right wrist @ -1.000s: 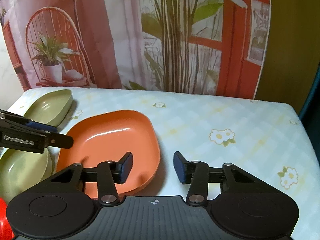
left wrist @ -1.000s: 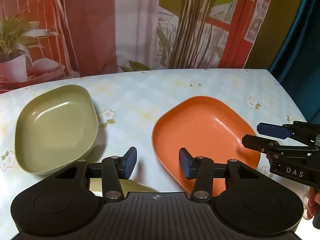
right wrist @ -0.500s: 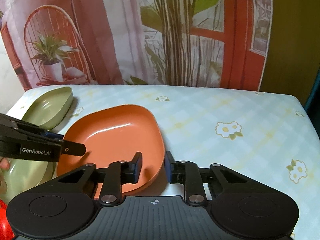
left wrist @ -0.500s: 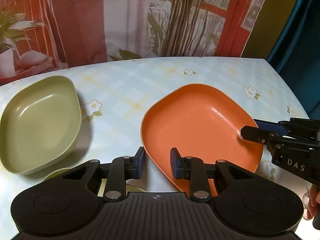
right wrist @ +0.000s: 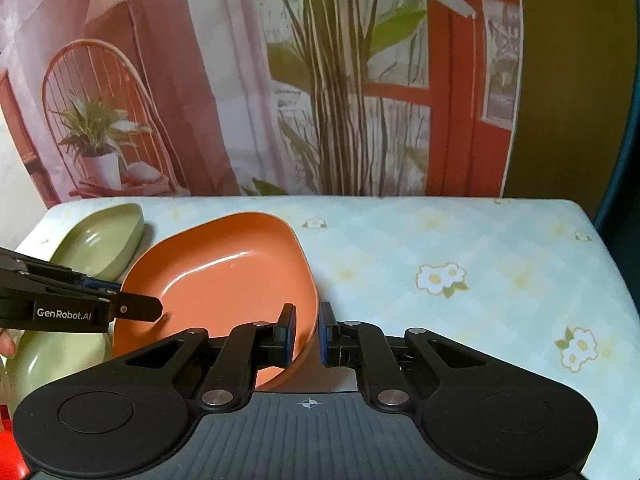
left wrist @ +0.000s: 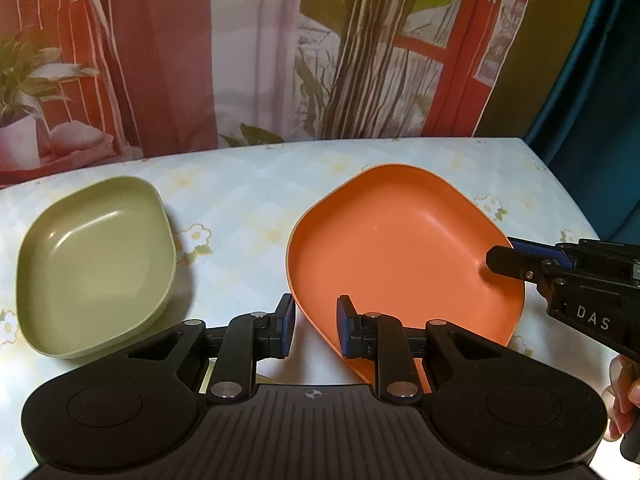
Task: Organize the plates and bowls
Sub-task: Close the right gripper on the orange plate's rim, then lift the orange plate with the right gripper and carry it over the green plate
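An orange plate (left wrist: 400, 256) is held off the table, tilted, by both grippers. My left gripper (left wrist: 316, 328) is shut on its left rim, one jaw inside and one outside. My right gripper (right wrist: 307, 334) is shut on its right rim (right wrist: 308, 300). The right gripper also shows at the plate's right edge in the left wrist view (left wrist: 520, 260). A green bowl (left wrist: 96, 260) sits on the table to the left. A second green dish (right wrist: 52, 356) lies below the plate at the near left, mostly hidden.
The table has a pale checked cloth with flowers (right wrist: 440, 280). A printed backdrop (right wrist: 320, 80) stands along the far edge. The table's right edge (left wrist: 576, 208) drops off beside a dark blue curtain. Something red (right wrist: 8, 460) shows at the near left corner.
Both grippers have closed from open onto the orange plate's opposite rims. The plate has lifted and tilted off the table.
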`<state>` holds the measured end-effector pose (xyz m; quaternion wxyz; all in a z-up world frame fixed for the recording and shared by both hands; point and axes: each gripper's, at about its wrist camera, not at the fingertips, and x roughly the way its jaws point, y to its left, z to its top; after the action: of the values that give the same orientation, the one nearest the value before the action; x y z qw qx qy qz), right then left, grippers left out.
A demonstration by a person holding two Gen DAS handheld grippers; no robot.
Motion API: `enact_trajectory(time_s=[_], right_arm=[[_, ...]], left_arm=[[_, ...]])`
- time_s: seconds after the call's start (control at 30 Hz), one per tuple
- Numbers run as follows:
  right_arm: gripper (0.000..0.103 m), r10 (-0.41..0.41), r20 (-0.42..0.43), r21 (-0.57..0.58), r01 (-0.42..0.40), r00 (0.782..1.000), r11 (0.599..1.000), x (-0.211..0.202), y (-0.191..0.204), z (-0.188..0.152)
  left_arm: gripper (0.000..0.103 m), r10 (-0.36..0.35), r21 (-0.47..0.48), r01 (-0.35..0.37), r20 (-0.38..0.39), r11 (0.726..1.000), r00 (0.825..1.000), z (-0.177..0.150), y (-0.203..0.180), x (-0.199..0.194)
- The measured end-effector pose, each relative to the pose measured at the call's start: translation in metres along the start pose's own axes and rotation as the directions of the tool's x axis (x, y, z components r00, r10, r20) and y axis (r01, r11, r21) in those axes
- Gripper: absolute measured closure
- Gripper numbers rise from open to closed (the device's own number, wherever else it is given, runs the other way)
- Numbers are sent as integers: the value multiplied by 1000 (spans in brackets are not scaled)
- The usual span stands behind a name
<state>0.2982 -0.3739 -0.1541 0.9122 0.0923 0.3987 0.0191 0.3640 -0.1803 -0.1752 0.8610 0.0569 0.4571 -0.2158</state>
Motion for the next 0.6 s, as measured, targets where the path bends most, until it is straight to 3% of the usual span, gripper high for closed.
enact_trajectory(time_s=[0.6], right_arm=[[92, 15, 53, -34, -14, 998, 999, -39, 33, 19]], left_arm=[[79, -18, 4, 18, 64, 1000, 998, -8, 21, -66]])
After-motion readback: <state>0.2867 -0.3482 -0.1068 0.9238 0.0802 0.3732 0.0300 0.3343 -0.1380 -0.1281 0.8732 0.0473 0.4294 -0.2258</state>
